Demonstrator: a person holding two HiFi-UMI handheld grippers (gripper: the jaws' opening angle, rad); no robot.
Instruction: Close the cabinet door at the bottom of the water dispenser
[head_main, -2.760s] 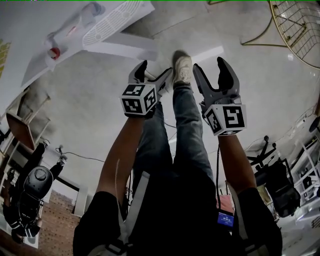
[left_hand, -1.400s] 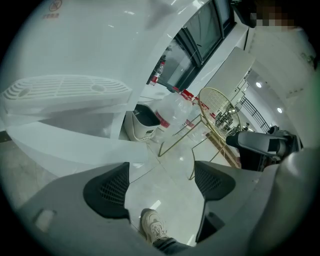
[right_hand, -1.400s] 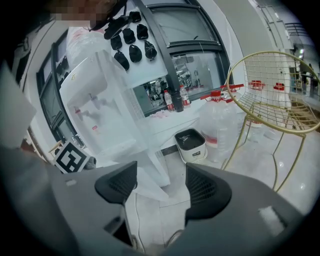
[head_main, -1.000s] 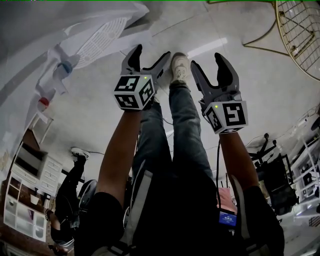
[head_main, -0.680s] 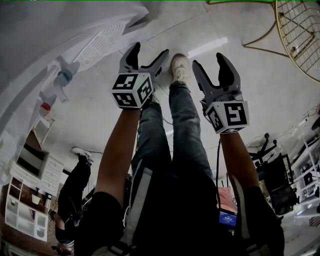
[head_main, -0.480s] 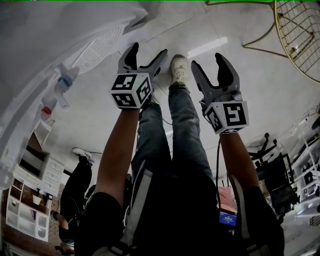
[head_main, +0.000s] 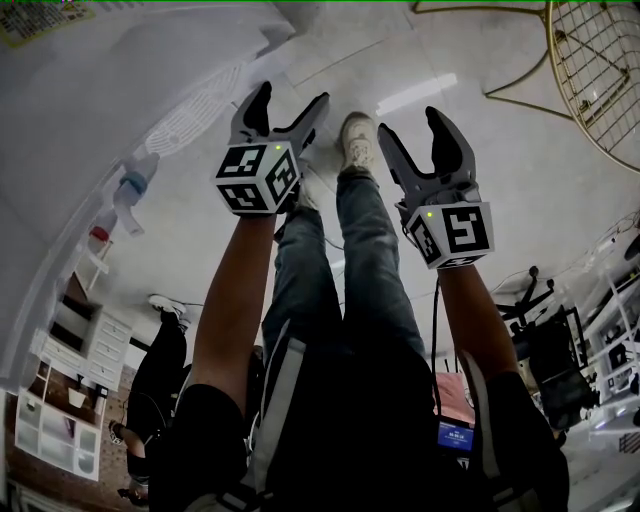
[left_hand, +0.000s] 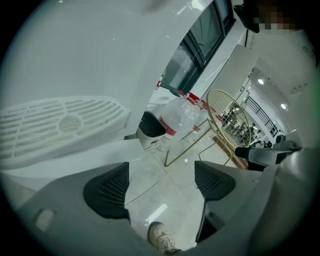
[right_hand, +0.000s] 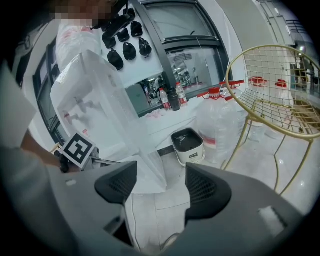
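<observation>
Wide shot first: pale tiled floor (head_main: 500, 200) everywhere, and along the left edge of the head view stands the tall white water dispenser (head_main: 90, 90). Its white cabinet door (head_main: 215, 45) is in the lower front, beyond the white slotted grille (head_main: 190, 115), up at the top left. Flush or ajar? Can't tell from these angles.

Over on the right there's a gold wire chair (head_main: 590, 60), well apart from the dispenser. By the wall stand clear plastic water jugs (right_hand: 225, 117) with red labels, and just beside them a white pail (right_hand: 187, 145) with a dark inside.

Now the tools. The left gripper (head_main: 288, 100) is held out just beside the grille, with no contact that I can see. Its fingers (left_hand: 107, 190) are spread wide, with only floor between them. The right gripper (head_main: 412, 128) is alongside it, over by the person's leg, fingers (right_hand: 207, 192) also well apart and holding nothing.

Between the two grippers is the person's white sneaker (head_main: 358, 138), planted on the floor. Smallest of all, on the dispenser and nearer the camera than the grille, are a blue tap (head_main: 130, 185) and a red tap (head_main: 98, 235).
</observation>
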